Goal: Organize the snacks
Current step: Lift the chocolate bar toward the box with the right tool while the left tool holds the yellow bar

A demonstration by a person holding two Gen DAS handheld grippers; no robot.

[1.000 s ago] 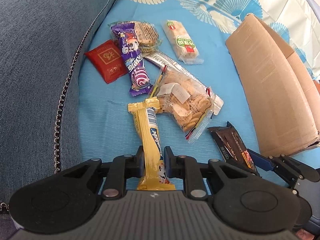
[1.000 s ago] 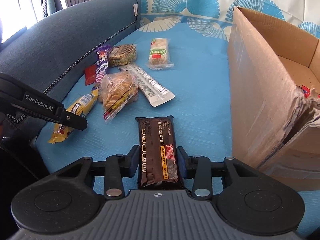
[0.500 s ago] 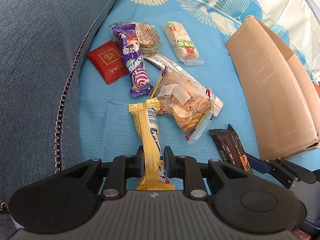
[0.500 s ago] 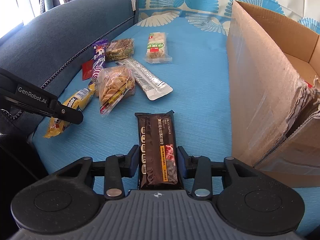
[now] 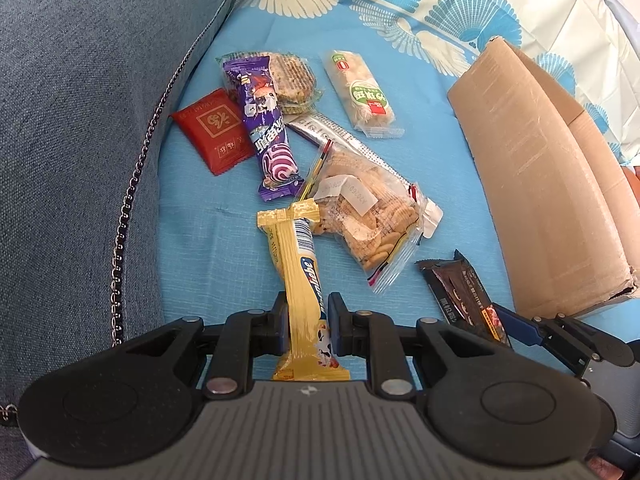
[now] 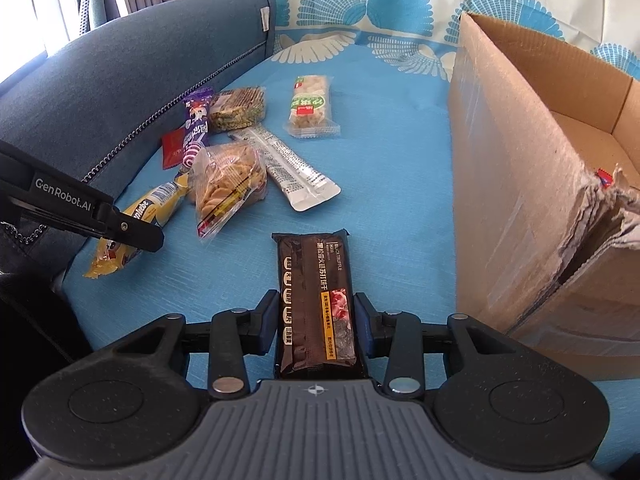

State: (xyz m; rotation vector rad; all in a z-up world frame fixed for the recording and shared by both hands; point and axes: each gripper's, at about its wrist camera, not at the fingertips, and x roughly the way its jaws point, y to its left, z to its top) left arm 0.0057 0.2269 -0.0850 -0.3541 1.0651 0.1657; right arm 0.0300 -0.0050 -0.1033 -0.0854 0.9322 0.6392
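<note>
Snacks — yellow bar point(image 5: 303, 280) clamped in left tool point(image 5: 307, 322)

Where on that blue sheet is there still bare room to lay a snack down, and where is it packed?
Bare sheet runs between the green-label rice bar and the cardboard box, and on down to the dark chocolate bar in the right gripper. Crowded: the pile by the sofa cushion, around the purple wrapper, red packet and biscuit bag.

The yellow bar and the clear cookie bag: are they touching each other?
Touching. In the left wrist view, the far crimped end of the yellow bar overlaps the near edge of the cookie bag, with no blue cloth showing between them.
</note>
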